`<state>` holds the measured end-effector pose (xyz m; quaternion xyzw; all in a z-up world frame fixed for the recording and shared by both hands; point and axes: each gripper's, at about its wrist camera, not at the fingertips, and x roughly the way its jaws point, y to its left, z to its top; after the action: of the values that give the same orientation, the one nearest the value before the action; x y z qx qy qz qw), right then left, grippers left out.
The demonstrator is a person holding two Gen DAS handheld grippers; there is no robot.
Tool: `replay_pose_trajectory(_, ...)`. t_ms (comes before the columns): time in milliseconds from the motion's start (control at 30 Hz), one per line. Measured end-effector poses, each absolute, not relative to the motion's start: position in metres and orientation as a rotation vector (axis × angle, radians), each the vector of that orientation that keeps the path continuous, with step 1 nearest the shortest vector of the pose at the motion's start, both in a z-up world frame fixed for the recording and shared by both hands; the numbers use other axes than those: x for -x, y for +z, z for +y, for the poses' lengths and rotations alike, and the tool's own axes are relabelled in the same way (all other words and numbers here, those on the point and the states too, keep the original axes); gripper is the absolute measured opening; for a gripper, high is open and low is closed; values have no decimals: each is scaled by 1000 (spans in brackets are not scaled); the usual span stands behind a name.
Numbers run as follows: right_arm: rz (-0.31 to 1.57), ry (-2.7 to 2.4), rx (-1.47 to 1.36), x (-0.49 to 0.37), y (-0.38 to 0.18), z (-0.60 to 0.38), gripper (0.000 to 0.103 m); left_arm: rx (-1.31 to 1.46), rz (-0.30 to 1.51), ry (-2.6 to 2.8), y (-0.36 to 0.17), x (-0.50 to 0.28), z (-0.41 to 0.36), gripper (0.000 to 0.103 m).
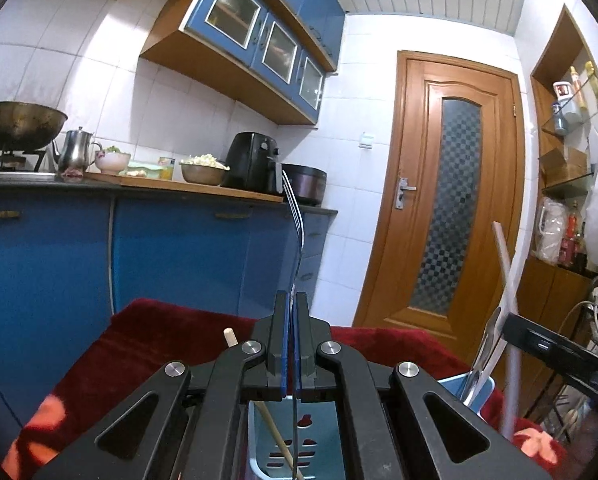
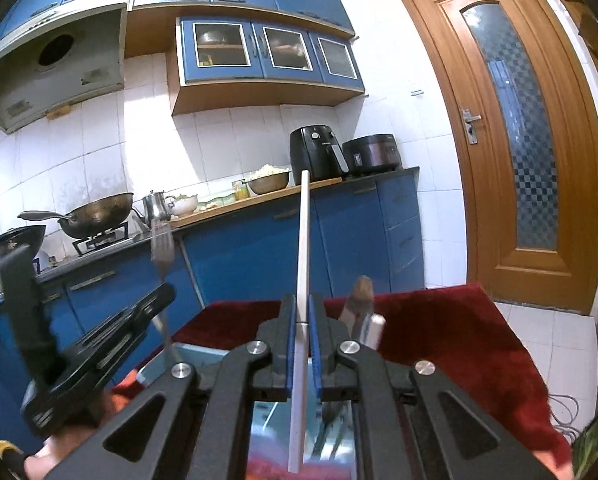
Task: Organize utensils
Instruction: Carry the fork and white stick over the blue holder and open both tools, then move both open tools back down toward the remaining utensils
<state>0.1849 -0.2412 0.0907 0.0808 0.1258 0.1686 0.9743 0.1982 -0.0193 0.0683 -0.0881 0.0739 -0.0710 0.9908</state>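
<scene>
No brand name or lettering could be read on anything in either view. Nearest the left wrist camera, the left gripper (image 1: 291, 300) had its blue-padded jaws closed almost flat on the thin metal handle of a fork (image 1: 295, 216), which stood upright with its curved tines at the top. Under the black linkage sat a pale blue holder (image 1: 299, 440) with slotted cut-outs in its wall, and a slim wooden chopstick (image 1: 273, 428) leaned in it, its pale tip showing just left of the jaws. In the right wrist view the right gripper (image 2: 303, 304) was likewise pinched on a flat white stick-like utensil (image 2: 303, 240), held upright, its lower end hanging above the holder (image 2: 191, 354). Just right of those jaws rose the blurred tops of other utensils (image 2: 359, 304); the left gripper and its fork appeared at the left. The holder stood on a deep red plush cloth (image 1: 147, 344) with orange patches. Beyond it ran glossy blue base cabinets (image 2: 259, 248) under a dark countertop carrying a wooden board, a dark wok (image 2: 99, 212) on a gas burner, a steel pot (image 1: 75, 152), bowls of food, a black air fryer (image 2: 315, 148) and a rounded rice cooker (image 2: 373, 154). Farthest were white wall tiles, blue glass-fronted wall cabinets (image 2: 271, 52) and a varnished wooden door (image 1: 447, 192) with a chequered frosted pane.
</scene>
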Motion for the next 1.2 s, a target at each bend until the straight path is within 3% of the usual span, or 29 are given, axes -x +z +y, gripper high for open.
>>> replay_pose_trajectory(433,286,339,-124,-201,67,-233,9,195,208,-172,59,-206,-20,2)
replay_pose_trajectory(533,277,336,-122,-197,71,-231,22,186,222,-188,61,-204,-23,10)
replay_pose_trajectory(667,255,336,-120,-189,80,-230,23,179,220,-202,69,-197,-25,18)
replay_pose_trajectory(1200,259,362,-136,-130,109,-221,26,176,345,-232,90,-154,-10,20)
